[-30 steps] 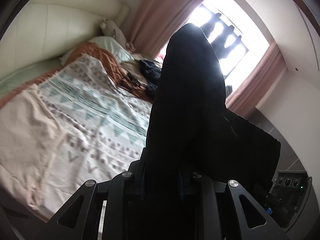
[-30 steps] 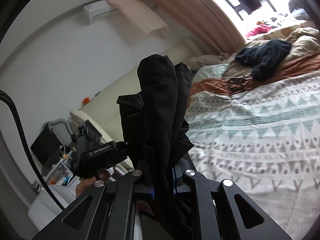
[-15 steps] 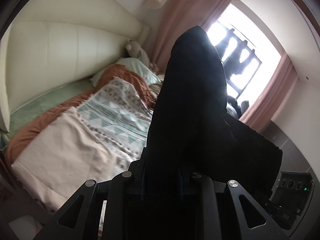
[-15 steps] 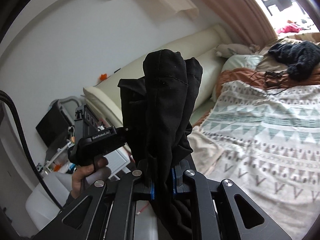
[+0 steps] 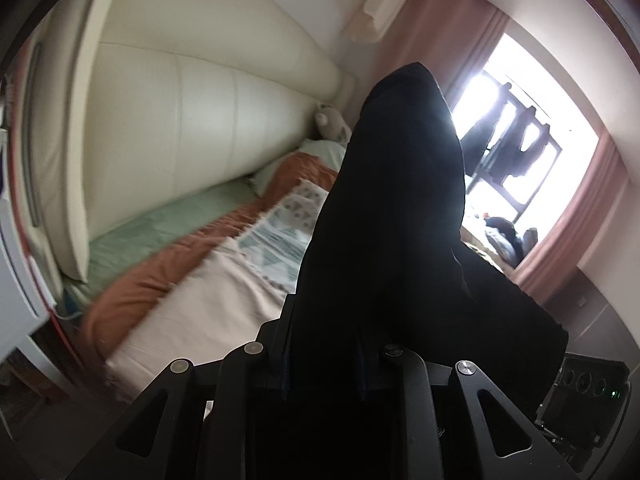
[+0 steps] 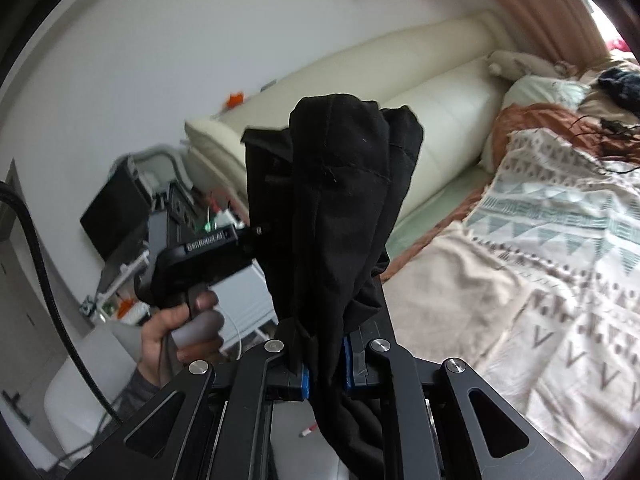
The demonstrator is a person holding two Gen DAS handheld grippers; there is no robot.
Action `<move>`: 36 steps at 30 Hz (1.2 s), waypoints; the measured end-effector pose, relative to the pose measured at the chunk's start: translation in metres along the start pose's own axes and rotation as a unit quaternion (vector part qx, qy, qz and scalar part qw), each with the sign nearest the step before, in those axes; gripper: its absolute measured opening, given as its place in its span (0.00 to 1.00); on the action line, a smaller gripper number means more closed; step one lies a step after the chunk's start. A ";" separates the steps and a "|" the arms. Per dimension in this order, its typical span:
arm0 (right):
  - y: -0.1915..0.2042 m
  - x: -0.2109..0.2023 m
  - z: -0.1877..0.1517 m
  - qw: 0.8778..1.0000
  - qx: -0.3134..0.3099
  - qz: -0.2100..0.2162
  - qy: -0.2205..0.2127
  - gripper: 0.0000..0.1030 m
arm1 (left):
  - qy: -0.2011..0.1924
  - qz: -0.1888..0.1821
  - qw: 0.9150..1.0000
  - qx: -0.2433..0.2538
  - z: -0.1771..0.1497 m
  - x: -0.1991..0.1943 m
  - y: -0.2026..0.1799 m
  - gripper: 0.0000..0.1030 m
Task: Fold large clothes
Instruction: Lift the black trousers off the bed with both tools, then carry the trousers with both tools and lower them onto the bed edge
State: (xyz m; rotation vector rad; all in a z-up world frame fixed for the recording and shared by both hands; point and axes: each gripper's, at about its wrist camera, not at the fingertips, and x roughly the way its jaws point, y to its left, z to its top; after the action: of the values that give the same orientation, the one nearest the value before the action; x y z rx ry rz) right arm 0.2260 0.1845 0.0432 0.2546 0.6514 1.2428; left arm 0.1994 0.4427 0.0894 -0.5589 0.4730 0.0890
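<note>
The black garment (image 6: 340, 216) is up in the air, not on the bed (image 6: 540, 280); both claws hold it. The right claw (image 6: 324, 376) is closed on a bunched part of cloth, blue pads pressing it from both sides. The left claw (image 5: 324, 344) is also closed on the cloth, w/ the fabric filling the gap between the fingers and rising in front of the lens.

In the right wrist view the left claw (image 6: 256, 236) sits to the left of the garment, touching it, w/ the person's hand (image 6: 176, 332) on its handle. So the two grip points are close together and the cloth stands as a bundle between them, its long axis running about upright, from the claws up to a rounded top.

The bed lies to the right of the right claw and below; the right claw seems nearer to its patterned blanket (image 6: 560, 240). The near bed edge runs beside the bundle. My judgement: the next move needs the claws to go apart, so the garment opens wide before laying it on the bed. How the hem or sleeves point, I cannot tell.
</note>
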 end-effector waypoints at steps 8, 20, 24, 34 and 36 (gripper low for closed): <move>0.000 0.070 -0.008 0.998 0.001 0.042 0.041 0.12 | 0.012 0.051 0.999 -0.003 0.009 0.005 0.039 0.23; -0.077 0.118 -0.009 0.994 0.076 0.052 0.056 0.12 | 0.063 0.079 0.995 0.002 0.028 0.098 0.050 0.23; -0.108 0.129 -0.003 0.992 0.103 0.050 0.056 0.12 | 0.087 0.091 0.992 0.006 0.030 0.139 0.055 0.23; -0.192 0.162 -0.028 0.981 0.177 0.072 0.044 0.12 | 0.140 0.146 0.979 0.031 0.004 0.221 0.082 0.25; -0.217 0.175 -0.036 0.968 0.230 0.085 0.047 0.12 | 0.142 0.188 0.971 0.043 -0.005 0.233 0.088 0.36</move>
State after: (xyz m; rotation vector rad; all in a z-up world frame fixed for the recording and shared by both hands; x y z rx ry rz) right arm 0.4074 0.2716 -0.1532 0.6511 1.0171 1.2594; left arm 0.3861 0.5039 -0.0631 -0.3917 0.8554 0.3535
